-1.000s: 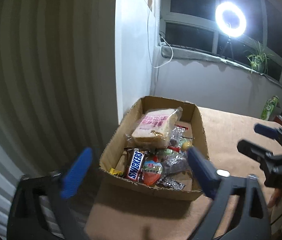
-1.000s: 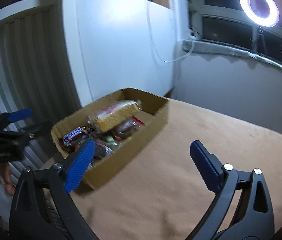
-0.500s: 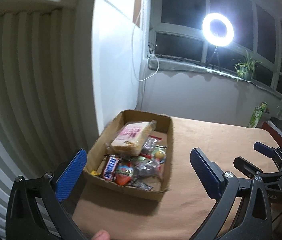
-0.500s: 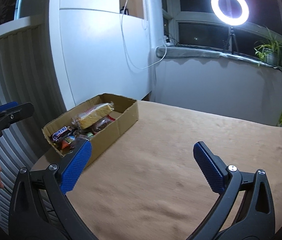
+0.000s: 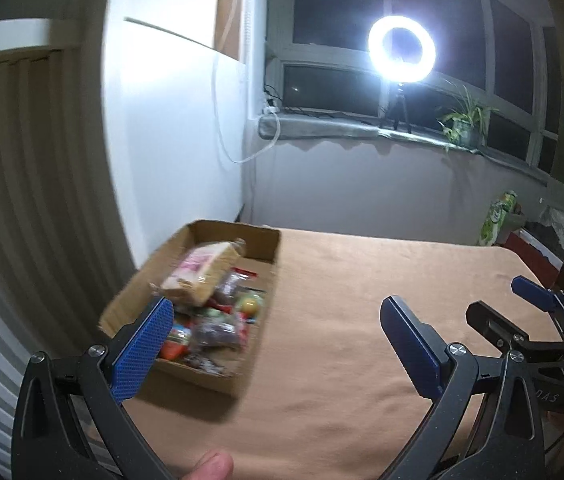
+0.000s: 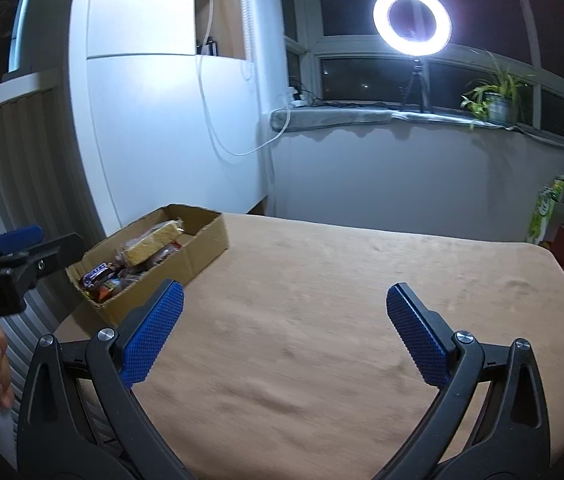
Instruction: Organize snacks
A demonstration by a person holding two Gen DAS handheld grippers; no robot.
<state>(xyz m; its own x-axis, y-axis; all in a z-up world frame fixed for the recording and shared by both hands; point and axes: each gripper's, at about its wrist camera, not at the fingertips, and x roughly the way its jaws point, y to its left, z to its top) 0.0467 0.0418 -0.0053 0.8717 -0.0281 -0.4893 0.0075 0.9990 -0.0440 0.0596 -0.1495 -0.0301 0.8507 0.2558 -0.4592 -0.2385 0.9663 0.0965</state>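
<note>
A cardboard box sits at the table's left edge, filled with several snacks: a wrapped bread slice, candy bags and a Snickers bar. The box also shows in the right wrist view. My left gripper is open and empty, held above the table in front of the box. My right gripper is open and empty over the bare table to the right of the box. Each gripper appears in the other's view: the right one at the right edge, the left one at the left edge.
The table has a tan cloth. A white cabinet and a ribbed wall stand left of the box. A ring light and a plant are on the windowsill. A green carton stands beyond the table's right side.
Both grippers have pulled back and up from the box, so more of the table and room shows. Both stay open and empty.
</note>
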